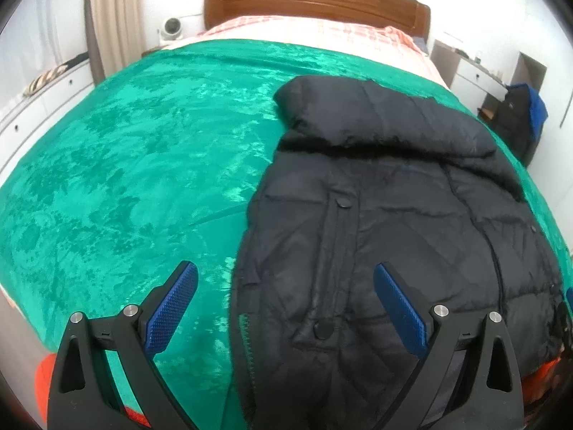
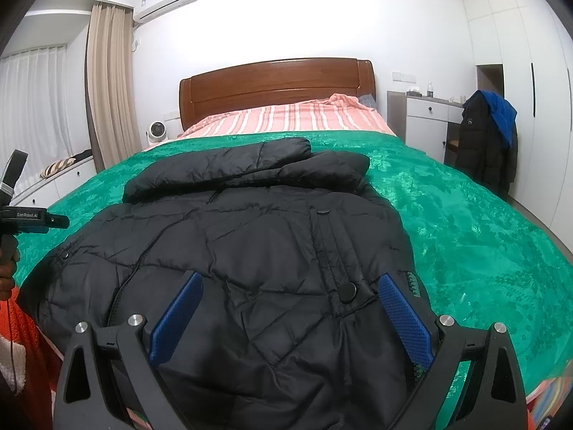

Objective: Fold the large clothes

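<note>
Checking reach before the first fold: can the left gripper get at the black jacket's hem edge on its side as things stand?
Probably yes. The left gripper is open and hovers right over the black jacket near its edge on the green blanket; nothing lies between.

- Wooden headboard (image 2: 277, 87) against white wall (image 2: 286, 18), straight beyond the fingertips.
- Green bedspread (image 2: 465, 222) under and right of the fingers; pink striped sheet (image 2: 293, 116) past it.
- Beige curtain (image 2: 107, 82), air conditioner (image 2: 166, 5) far left.
- White wardrobe (image 2: 537, 89), dresser (image 2: 428, 122) far right.
</note>
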`<state>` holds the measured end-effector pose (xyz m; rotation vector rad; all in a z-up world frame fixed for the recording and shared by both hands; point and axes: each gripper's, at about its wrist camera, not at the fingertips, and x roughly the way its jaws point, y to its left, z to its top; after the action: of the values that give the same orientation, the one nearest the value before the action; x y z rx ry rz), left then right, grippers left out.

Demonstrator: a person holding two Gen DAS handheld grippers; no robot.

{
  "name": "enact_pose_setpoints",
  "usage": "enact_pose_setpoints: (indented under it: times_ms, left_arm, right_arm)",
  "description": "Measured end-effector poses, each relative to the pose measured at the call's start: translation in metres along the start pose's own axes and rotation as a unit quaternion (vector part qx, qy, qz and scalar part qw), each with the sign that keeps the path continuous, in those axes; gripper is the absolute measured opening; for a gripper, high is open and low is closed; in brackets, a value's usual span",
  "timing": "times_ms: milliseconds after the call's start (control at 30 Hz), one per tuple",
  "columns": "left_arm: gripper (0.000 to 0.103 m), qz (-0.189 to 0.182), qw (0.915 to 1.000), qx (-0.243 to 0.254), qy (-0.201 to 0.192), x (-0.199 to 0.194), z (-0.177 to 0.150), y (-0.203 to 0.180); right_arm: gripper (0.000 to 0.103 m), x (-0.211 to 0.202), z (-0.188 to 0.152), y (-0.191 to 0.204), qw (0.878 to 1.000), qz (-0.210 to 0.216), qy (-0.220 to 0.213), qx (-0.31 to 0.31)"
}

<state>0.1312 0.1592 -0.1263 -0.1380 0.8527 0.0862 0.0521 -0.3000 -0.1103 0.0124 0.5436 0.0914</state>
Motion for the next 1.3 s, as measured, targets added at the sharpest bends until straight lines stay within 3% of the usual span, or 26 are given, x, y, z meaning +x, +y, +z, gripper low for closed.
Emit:
enact_pose_setpoints:
  times_ms: [433, 1300]
  left_arm:
    - [0.099, 0.029, 0.9994, -0.013, -0.012, -0.009, -0.012, 0.015]
    - [0.099, 0.054, 0.9982, -0.022, -0.011, -0.011, -0.017, 0.025]
  right_arm:
    - [0.098, 0.003, -0.001, 0.005, 1.0, 0.001, 0.005, -0.009]
    - [0.098, 0.006, -0.002, 0.005, 1.0, 0.003, 0.012, -0.005]
